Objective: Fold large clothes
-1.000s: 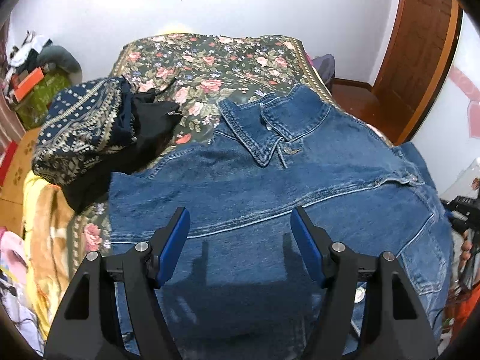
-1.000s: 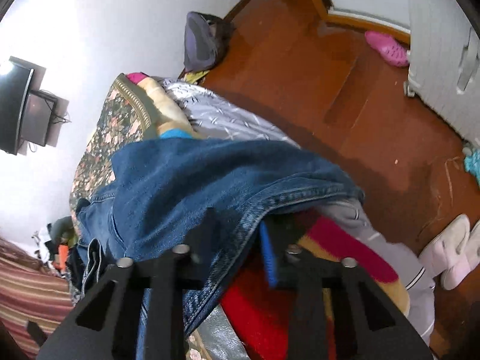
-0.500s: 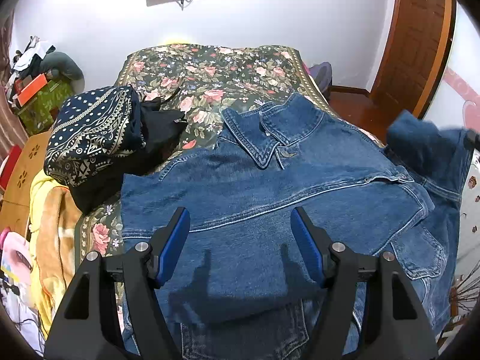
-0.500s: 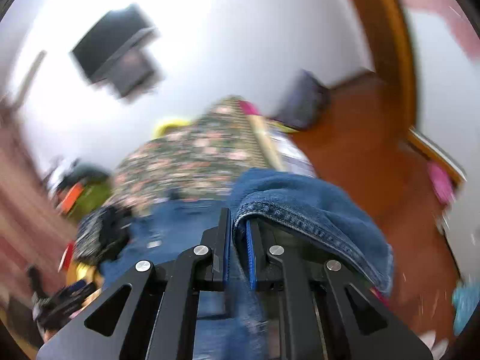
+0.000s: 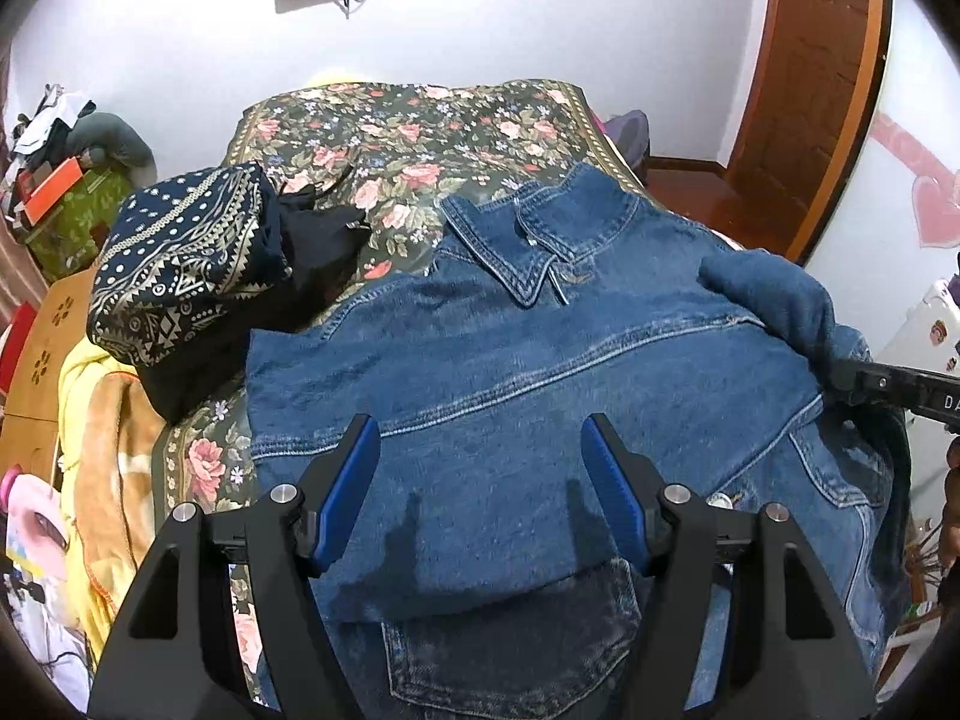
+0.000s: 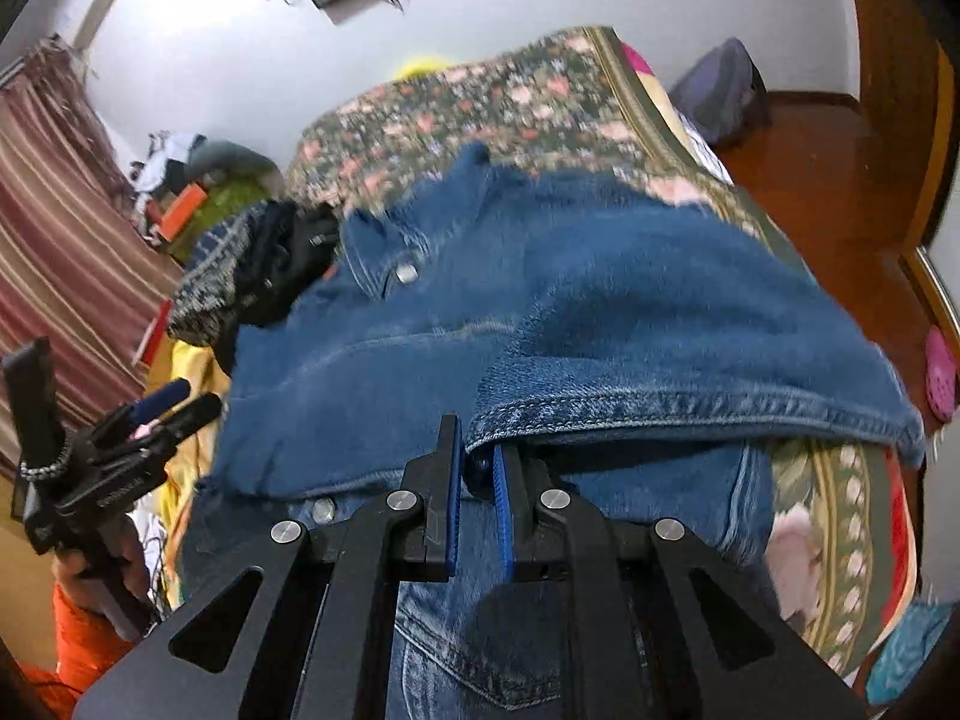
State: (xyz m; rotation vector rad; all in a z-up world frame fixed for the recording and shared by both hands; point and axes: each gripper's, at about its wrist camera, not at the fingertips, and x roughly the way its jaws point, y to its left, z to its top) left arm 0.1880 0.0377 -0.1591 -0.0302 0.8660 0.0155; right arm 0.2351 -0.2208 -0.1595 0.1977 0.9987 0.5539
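A blue denim jacket (image 5: 510,360) lies back-up on the floral bed, collar toward the far wall. My left gripper (image 5: 480,480) is open and empty, hovering above the jacket's lower back. My right gripper (image 6: 477,468) is shut on the jacket's sleeve cuff (image 6: 660,408) and holds the sleeve (image 5: 774,294) folded in over the jacket's right side. The right gripper also shows in the left wrist view (image 5: 852,378) at the right edge. The left gripper shows in the right wrist view (image 6: 162,414) at the left.
A floral bedspread (image 5: 420,138) covers the bed. A navy patterned cloth (image 5: 180,264) and a black garment (image 5: 312,252) are piled left of the jacket. A yellow blanket (image 5: 102,420) hangs at the left edge. A wooden door (image 5: 822,60) stands at the right.
My right gripper closed on the sleeve cuff, lifted it from beside the bed and carried the sleeve inward over the jacket. My left gripper stayed open and rose slightly.
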